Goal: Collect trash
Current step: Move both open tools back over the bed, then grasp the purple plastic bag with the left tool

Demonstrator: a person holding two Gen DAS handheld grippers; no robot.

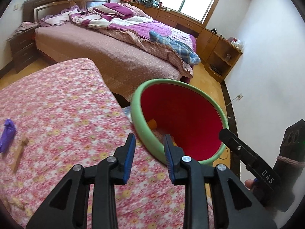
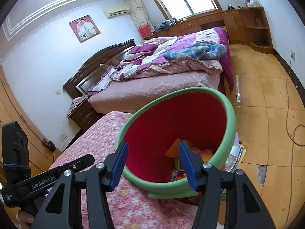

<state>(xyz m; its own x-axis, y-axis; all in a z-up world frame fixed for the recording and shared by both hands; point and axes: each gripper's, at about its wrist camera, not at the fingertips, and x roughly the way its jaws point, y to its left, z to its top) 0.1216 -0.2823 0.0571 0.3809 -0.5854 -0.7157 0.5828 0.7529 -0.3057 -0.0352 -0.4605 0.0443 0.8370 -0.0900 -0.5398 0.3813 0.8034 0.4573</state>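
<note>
A trash bin (image 1: 190, 122) with a green rim and red inside stands beside the pink floral table (image 1: 66, 114); it also shows in the right wrist view (image 2: 171, 118). Orange and yellow wrappers (image 2: 177, 148) lie in its bottom. A purple wrapper (image 1: 7, 135) and a brown stick-like piece (image 1: 20, 153) lie on the table at the left. My left gripper (image 1: 149, 157) is open and empty over the table edge by the bin rim. My right gripper (image 2: 153, 164) is open and empty over the bin's near rim.
A large bed (image 1: 114, 43) with a purple quilt stands beyond the table. A dark nightstand (image 1: 21, 47) is at the far left. Wooden cabinets (image 1: 215, 43) line the window wall. A cable (image 2: 291, 114) runs across the wooden floor. Papers (image 2: 234, 152) lie beside the bin.
</note>
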